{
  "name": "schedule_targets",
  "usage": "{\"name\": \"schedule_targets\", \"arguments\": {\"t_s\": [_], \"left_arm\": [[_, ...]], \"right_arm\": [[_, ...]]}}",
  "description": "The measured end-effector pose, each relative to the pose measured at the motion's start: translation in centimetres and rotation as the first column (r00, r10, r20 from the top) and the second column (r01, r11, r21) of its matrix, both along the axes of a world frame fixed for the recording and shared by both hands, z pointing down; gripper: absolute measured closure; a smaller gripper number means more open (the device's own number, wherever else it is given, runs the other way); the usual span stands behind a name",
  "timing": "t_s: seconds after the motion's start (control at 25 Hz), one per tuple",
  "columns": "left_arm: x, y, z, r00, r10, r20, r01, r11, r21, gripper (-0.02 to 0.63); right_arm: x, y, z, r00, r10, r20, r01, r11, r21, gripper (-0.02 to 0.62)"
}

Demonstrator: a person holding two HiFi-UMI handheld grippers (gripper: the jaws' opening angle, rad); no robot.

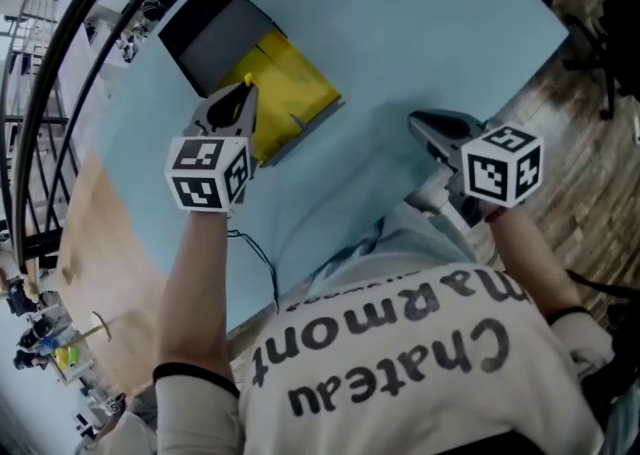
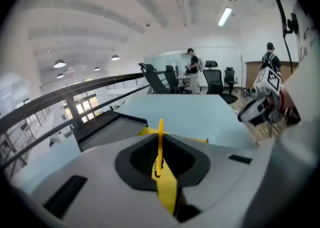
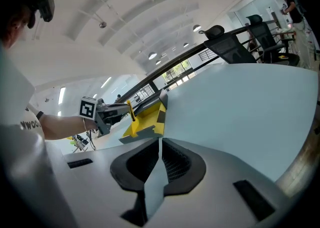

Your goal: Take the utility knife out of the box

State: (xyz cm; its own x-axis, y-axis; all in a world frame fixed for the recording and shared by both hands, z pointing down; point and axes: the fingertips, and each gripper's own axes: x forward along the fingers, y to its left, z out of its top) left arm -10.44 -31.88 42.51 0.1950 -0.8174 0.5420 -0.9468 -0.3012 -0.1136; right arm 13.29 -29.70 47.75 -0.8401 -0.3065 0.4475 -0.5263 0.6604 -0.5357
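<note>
The left hand-held gripper pinches the thin yellow utility knife edge-on, above the yellow box at the desk's far left. A firm pinch and a straight lift should clear the box. The right hand-held gripper is pressed together, empty, near right.

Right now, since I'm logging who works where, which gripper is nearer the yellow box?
Left. The left gripper hovers at the edge of the yellow box, holding the utility knife; the right gripper sits apart, off to the box's right over the table.
</note>
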Motion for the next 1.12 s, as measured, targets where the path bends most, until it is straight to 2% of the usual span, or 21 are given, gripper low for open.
{"name": "schedule_targets", "arguments": {"t_s": [0.08,0.24,0.36,0.44,0.52,0.72,0.88,0.96,1.12], "left_arm": [[0.5,0.5,-2.0,0.991,-0.039,-0.125,0.049,0.996,0.08,0.58],[1.6,1.9,-4.8,0.94,-0.046,-0.339,0.109,0.98,0.169,0.578],[2.4,3.3,-5.8,0.901,-0.015,-0.433,0.114,0.972,0.204,0.58],[2.6,4.5,-6.3,0.883,-0.007,-0.47,0.125,0.968,0.22,0.58],[2.5,6.0,-6.3,0.881,-0.014,-0.472,0.132,0.967,0.217,0.58],[1.7,9.5,-5.1,0.918,-0.019,-0.397,0.097,0.98,0.176,0.58],[0.1,12.4,-5.5,0.899,-0.028,-0.436,0.112,0.979,0.169,0.58],[-0.1,14.4,-6.0,0.895,-0.009,-0.445,0.095,0.981,0.171,0.58],[-0.3,19.2,-6.6,0.914,0.059,-0.4,0.011,0.985,0.171,0.58]], "right_arm": [[-0.7,0.4,-0.4,1.0,-0.017,0.004,0.017,1.0,0.006,0.551],[-1.8,0.9,-1.3,0.999,-0.036,-0.001,0.036,0.999,0.03,0.551],[-2.5,1.1,-1.9,0.999,-0.042,-0.004,0.042,0.998,0.054,0.551],[-3.1,1.5,-2.3,0.999,-0.04,-0.007,0.04,0.997,0.066,0.551],[-3.7,2.0,-2.7,0.999,-0.036,-0.007,0.036,0.997,0.072,0.551],[-5.9,3.7,-4.3,1.0,-0.028,-0.003,0.028,0.994,0.103,0.551],[-7.7,5.8,-5.1,1.0,-0.011,-0.001,0.011,0.993,0.118,0.551],[-8.5,7.0,-5.4,1.0,0.001,-0.003,-0.001,0.993,0.119,0.551],[-10.5,9.8,-6.3,0.999,0.024,0.031,-0.027,0.994,0.105,0.551]]}}
